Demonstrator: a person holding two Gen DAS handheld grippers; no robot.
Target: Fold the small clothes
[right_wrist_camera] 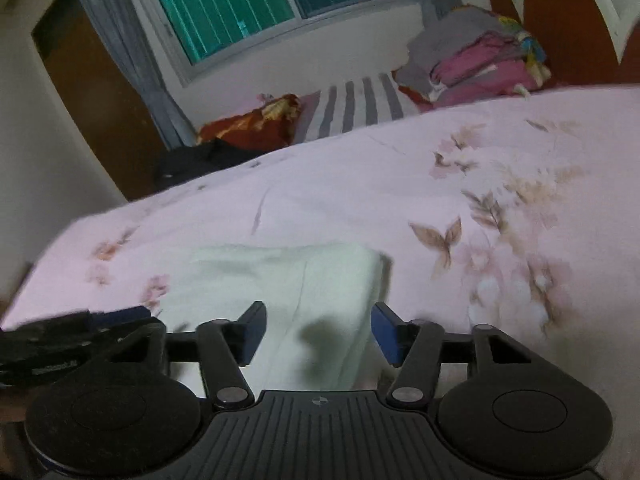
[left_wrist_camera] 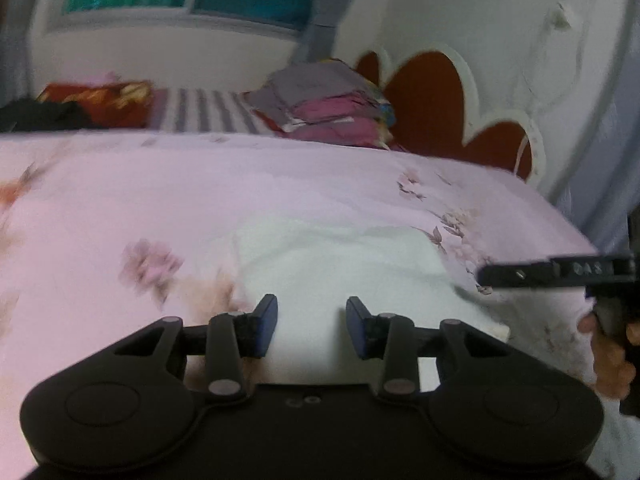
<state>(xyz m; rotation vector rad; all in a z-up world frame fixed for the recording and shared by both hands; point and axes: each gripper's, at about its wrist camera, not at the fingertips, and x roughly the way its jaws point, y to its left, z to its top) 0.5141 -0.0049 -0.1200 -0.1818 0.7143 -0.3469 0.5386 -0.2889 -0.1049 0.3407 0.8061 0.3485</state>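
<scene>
On the pink floral bedsheet [left_wrist_camera: 200, 184], near its front edge, lies a small white garment [left_wrist_camera: 340, 264], folded flat with a few soft creases. Above its near edge hovers the left gripper [left_wrist_camera: 312, 328], blue pads apart, nothing clamped between them, white cloth showing through the gap. At the garment's right side hangs the right gripper [right_wrist_camera: 318, 332], jaws standing wide, empty, pads clear of the fabric; seen from the left wrist as a black bar [left_wrist_camera: 556, 272] with a hand [left_wrist_camera: 608, 352] around its grip. Far back on the bed rests a stack of folded clothes [right_wrist_camera: 480, 64] in grey and magenta, just beside a red-and-white headboard [left_wrist_camera: 440, 108]. Further left sit a striped pillow [right_wrist_camera: 360, 104], a red patterned cushion [right_wrist_camera: 256, 124] and a dark heap [right_wrist_camera: 196, 160]. Behind, a window [right_wrist_camera: 248, 4] with teal panes.
</scene>
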